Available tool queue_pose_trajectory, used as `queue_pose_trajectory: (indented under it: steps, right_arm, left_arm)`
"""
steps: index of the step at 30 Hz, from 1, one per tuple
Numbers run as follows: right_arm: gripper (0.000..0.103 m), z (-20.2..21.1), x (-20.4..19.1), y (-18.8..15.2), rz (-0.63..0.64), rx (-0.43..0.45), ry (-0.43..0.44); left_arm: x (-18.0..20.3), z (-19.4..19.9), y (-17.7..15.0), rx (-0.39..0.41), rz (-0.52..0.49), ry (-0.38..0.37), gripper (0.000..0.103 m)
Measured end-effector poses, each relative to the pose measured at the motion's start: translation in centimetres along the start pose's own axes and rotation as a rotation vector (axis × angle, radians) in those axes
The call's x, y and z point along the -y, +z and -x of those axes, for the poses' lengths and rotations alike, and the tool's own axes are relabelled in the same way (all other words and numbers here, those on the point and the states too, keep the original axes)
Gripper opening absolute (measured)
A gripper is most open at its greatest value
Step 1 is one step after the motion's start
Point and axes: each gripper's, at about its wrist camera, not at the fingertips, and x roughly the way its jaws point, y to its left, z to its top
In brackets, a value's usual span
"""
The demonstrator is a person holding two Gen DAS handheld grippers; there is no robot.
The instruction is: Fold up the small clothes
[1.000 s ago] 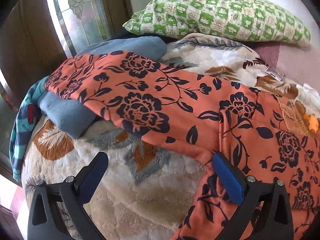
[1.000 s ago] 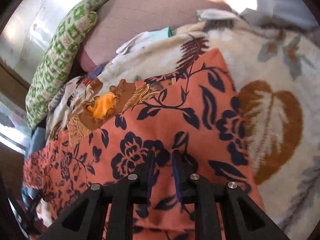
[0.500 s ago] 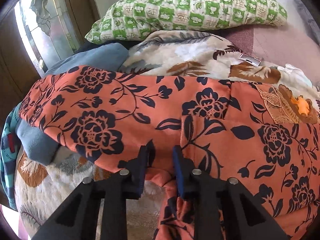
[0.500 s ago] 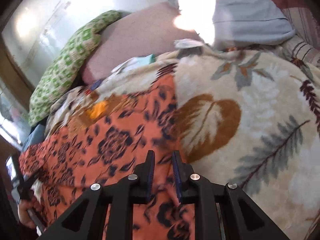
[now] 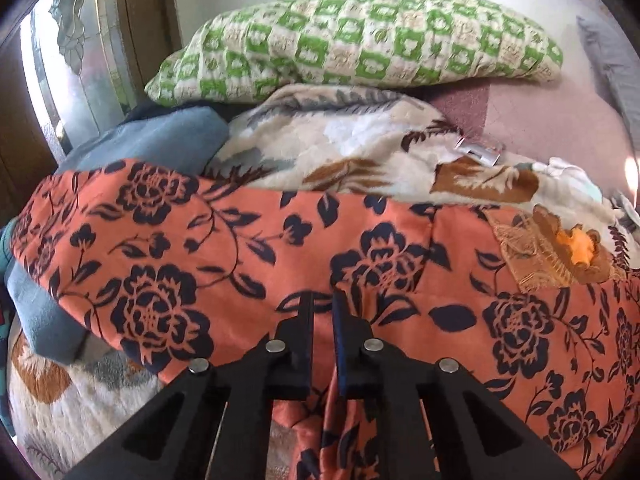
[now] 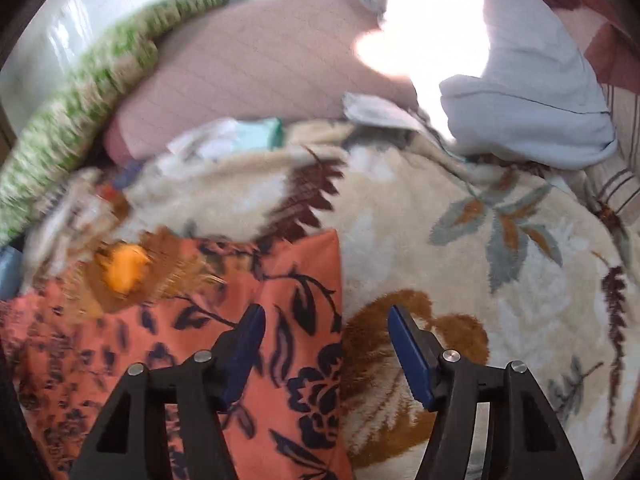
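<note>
Nearest in the left wrist view, the left hand-held gripper (image 5: 322,300) has its jaws drawn narrow on a pinch of the orange floral garment (image 5: 248,264), at the near edge where the cloth bunches into a ridge; this grip probably serves to lift that edge for a fold. In the right wrist view, the right hand-held gripper (image 6: 326,320) has its jaws opening. The garment's right border (image 6: 308,300) lies below and between them, untouched by either pad, so this side appears released to rest flat. The garment lies spread across a cream leaf-patterned blanket (image 6: 460,248) on the bed, which serves as the folding surface. Its embroidered neckline with an orange patch (image 5: 560,248) faces up near the right end. Its left end drapes over a blue folded cloth (image 5: 160,140). Farther back lies a green checked pillow (image 5: 360,44), clear of the work.
</note>
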Motion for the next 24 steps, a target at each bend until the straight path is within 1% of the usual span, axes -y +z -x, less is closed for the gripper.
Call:
queue_pose_trajectory:
  steps: [1, 2, 3, 4, 5, 7, 10, 12, 13, 14, 16, 18, 19, 20, 22, 24]
  right_arm:
    - [0.067, -0.8, -0.4, 0.1, 0.013, -0.02, -0.029]
    - [0.067, -1.4, -0.6, 0.1, 0.014, -0.028, -0.035]
    - [0.05, -1.6, -0.4, 0.1, -0.012, -0.007, -0.016]
    - [0.035, -1.6, 0.2, 0.3, -0.053, 0.021, 0.03]
    - [0.019, -1.9, 0.7, 0.6, -0.085, 0.015, 0.049]
    - [0.009, -2.3, 1.3, 1.2, -0.103, 0.013, 0.018]
    - [0.006, -3.0, 2.3, 1.4, -0.084, 0.002, -0.053]
    - [0.006, -3.9, 4.1, 1.1, -0.133, -0.034, -0.062]
    - [0.006, -3.9, 5.1, 0.9, -0.161, -0.037, -0.041]
    - [0.006, -3.3, 5.8, 0.6, -0.186, -0.011, -0.001]
    - [0.006, -0.8, 6.5, 0.1, -0.218, 0.072, 0.081]
    - [0.007, 1.6, 5.8, -0.7, -0.211, 0.123, 0.161]
    - [0.007, 2.3, 4.8, -1.1, -0.182, 0.128, 0.192]
    - [0.007, 2.8, 3.5, -1.6, -0.139, 0.126, 0.216]
    - [0.007, 2.9, 0.8, -3.0, -0.067, 0.107, 0.234]
    - [0.007, 1.3, -1.4, -4.4, -0.025, 0.044, 0.217]
  left_arm:
    - [0.2, 0.2, 0.2, 0.014, -0.009, -0.006, 0.008]
    - [0.4, 0.3, 0.3, 0.02, -0.016, -0.012, 0.007]
    - [0.6, 0.3, 0.5, 0.023, -0.025, -0.013, 0.007]
    - [0.7, 0.4, 0.6, 0.026, -0.031, -0.011, 0.007]
    - [0.7, 0.4, 0.7, 0.029, -0.031, -0.013, 0.007]
    - [0.5, 0.5, 0.9, 0.025, -0.018, -0.014, 0.007]
    - [-0.5, 0.5, 1.3, 0.016, 0.02, 0.014, 0.007]
    - [-1.6, 0.6, 1.5, 0.013, 0.054, 0.062, 0.007]
    - [-2.4, 0.6, 1.6, 0.009, 0.072, 0.095, 0.007]
    - [-3.3, 0.8, 1.7, 0.011, 0.092, 0.122, 0.007]
    - [-5.2, 1.2, 1.9, 0.014, 0.133, 0.172, 0.007]
    - [-7.1, 1.1, 1.8, -0.023, 0.169, 0.246, 0.007]
    - [-8.2, 0.9, 1.6, -0.05, 0.198, 0.275, 0.007]
    - [-9.3, 0.8, 1.3, -0.071, 0.232, 0.282, 0.007]
    - [-10.4, 0.3, 0.6, -0.118, 0.28, 0.251, 0.007]
    - [-10.2, 0.0, 0.1, -0.143, 0.28, 0.218, 0.007]
